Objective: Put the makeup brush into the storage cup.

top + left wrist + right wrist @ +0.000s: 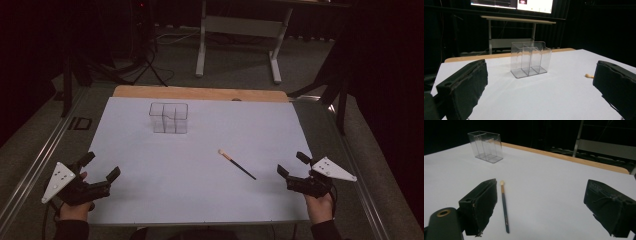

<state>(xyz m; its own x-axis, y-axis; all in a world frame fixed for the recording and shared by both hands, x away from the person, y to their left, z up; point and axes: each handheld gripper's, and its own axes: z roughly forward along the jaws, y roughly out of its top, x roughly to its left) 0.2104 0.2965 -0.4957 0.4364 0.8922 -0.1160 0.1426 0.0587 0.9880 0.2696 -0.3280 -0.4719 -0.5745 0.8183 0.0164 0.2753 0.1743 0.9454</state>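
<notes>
A thin makeup brush with a dark handle and a pale tip lies flat on the white table sheet, right of centre. In the right gripper view the brush rests just inside the left jaw. A clear plastic organiser with several compartments stands upright near the far edge; it appears empty. My left gripper sits at the front left corner, open and holding nothing. My right gripper sits at the front right, open, a short way right of the brush handle.
The wooden table edge runs along the far side. Beyond it stands a desk frame with white legs on a grey floor. Dark stands and cables are at the back left.
</notes>
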